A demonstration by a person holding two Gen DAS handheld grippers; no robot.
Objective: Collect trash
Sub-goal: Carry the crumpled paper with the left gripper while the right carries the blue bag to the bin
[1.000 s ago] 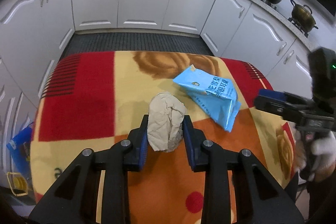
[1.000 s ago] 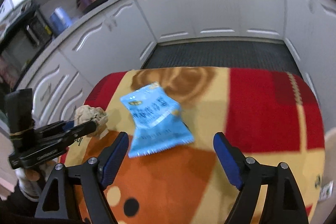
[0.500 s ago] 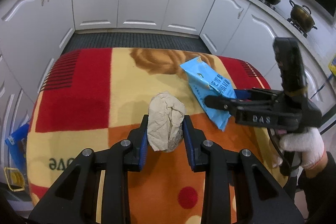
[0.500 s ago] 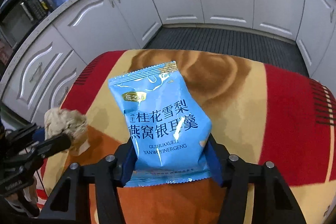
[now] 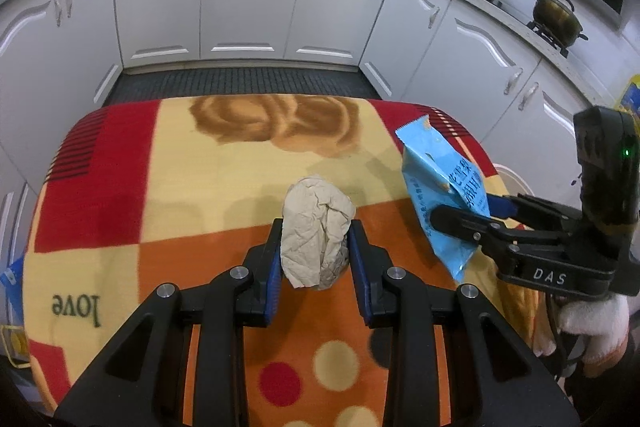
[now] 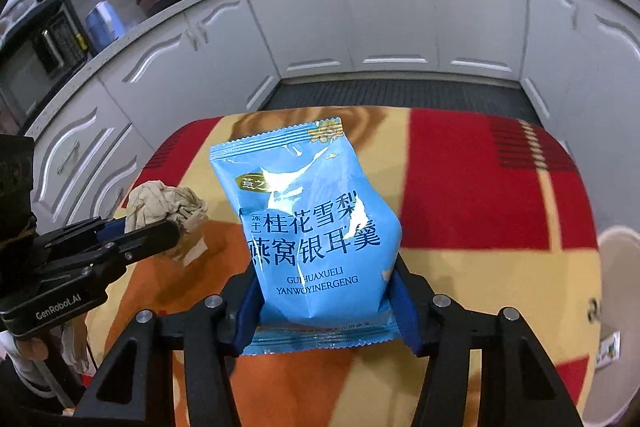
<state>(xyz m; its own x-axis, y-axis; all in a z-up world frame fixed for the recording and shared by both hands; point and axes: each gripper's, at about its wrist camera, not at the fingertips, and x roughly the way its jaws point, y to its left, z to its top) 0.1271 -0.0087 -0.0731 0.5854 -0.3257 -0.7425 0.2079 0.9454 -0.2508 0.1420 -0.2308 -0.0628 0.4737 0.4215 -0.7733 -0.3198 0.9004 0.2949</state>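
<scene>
1. Currently both tongs are loaded. The left gripper (image 5: 316, 255) pinches a crumpled paper wad (image 5: 316, 231), blue pads pressed against its two sides; the wad sits at the centre of the left wrist view, lifted over the orange patch of the blanket-covered table (image 5: 180, 163).
2. The right gripper (image 6: 326, 303) is clamped on a blue snack packet (image 6: 312, 223), pads squeezing the lower edges just above the bottom seal. The packet stands upright in the jaws and fills the centre of the right wrist view.
3. Cross-check: in the left wrist view the packet (image 5: 440, 195) hangs at 3 o'clock in the other tool; in the right wrist view the wad (image 6: 164, 207) shows at 9 o'clock.
4. Step in hand, by my reading: pick-up is finished for both items and carry-off is due. No other loose trash is visible on the blanket.
5. Next move calls for a bin. None is clearly visible; a pale rounded rim (image 6: 620, 307) at 4 o'clock in the right wrist view might be one, but I cannot tell.
6. Risk: the packet film is slick and held low, so it may slip or fold over.
</scene>
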